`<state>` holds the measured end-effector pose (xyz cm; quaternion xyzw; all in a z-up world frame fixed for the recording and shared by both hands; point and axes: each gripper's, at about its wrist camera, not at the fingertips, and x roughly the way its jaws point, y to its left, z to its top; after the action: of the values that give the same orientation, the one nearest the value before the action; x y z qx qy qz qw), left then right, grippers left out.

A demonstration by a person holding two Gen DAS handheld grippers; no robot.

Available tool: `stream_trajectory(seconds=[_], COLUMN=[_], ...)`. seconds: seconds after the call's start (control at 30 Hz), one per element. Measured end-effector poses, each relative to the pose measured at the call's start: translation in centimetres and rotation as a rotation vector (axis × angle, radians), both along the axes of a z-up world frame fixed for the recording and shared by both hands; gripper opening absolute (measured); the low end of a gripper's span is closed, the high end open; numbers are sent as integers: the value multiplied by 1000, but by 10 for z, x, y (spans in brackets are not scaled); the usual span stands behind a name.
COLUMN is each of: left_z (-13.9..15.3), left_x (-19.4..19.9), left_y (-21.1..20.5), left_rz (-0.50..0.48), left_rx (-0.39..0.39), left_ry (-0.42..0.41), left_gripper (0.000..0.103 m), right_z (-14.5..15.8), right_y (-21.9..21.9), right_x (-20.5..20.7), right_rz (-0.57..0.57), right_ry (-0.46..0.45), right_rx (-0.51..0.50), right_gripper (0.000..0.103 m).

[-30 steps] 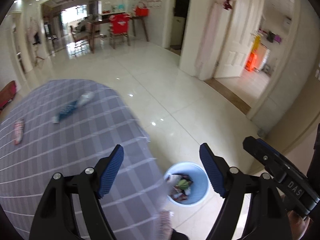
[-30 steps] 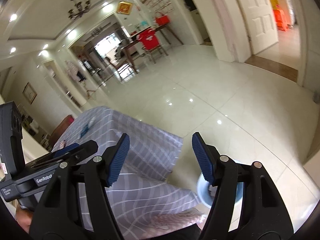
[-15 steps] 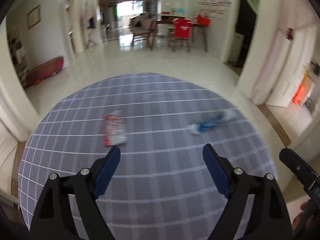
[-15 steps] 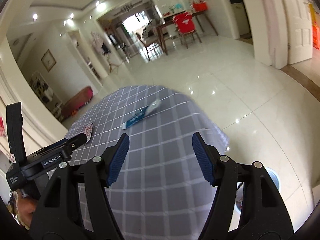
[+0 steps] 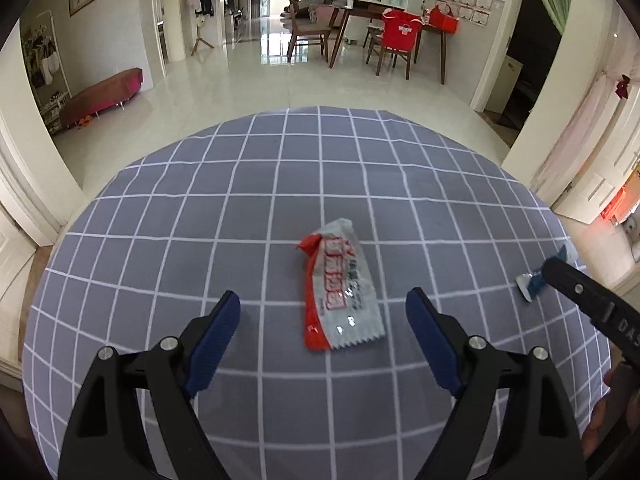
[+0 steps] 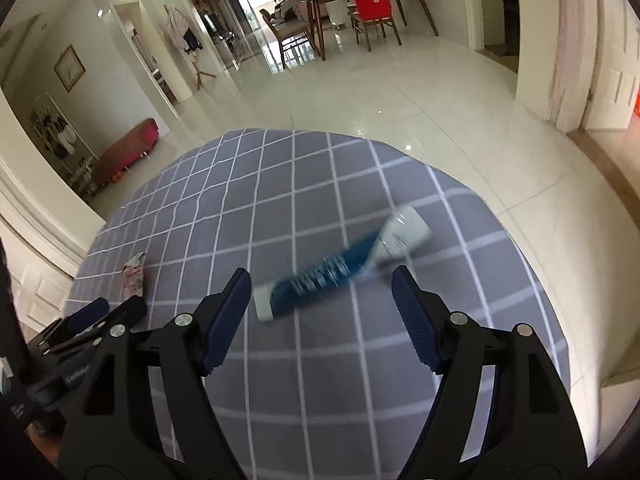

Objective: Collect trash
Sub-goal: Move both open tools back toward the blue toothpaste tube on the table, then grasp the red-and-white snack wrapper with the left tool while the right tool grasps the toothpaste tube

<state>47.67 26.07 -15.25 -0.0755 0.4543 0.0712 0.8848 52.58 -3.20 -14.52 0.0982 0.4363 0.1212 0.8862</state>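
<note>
A red and silver snack wrapper lies flat on the grey checked tablecloth. My left gripper hangs open above it, the wrapper showing between the spread blue fingers. A blue and white wrapper lies slantwise on the same cloth; my right gripper is over it with its jaws opening and nothing pressed between them. The red wrapper shows small at the left of the right wrist view, and the blue wrapper peeks out at the right edge of the left wrist view, partly behind the other gripper's body.
The round table's edge drops to a glossy tiled floor. Far back stand a dining table with chairs and a low red bench by the left wall. A white door is at the right.
Both grippers have swung from the floor bin side to over the table. The red wrapper now sits between the left fingers, the blue wrapper between the right fingers. The bin has left both views.
</note>
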Motion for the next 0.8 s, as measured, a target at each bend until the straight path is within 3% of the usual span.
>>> stream_trajectory(seconds=[0.1,0.13,0.2,0.27,0.33,0.57,0.8], left_z=[-2,-1,0,1,3,22,61], left_x=[4,8,14,17,16,-8,-45], left_y=[-4,-6,-10,-10,-12,-35,-79], left_rz=[-6,-12,-24,-29,-33,-95,-167], left_rx=[42,59,83,69,59,38,25], left_ry=[-1,-1,-4,-7,-20,-62,-136], left_gripper=[68,58,35,31,26,20,20], right_z=[-4,-4,-7,-8,-8,-1,44], right_y=[15,20,27,30,30,19,-16], right_x=[12,15,16,15,14,-10,-55], right_rz=[18,28,45,64,85,156,167], right_ry=[-15,-25,-41,-49,-50,-60,-128], right_rx=[-64,-89,-129,-149,-153,-31,92], right_gripper=[72,69,53,26,14,10,10])
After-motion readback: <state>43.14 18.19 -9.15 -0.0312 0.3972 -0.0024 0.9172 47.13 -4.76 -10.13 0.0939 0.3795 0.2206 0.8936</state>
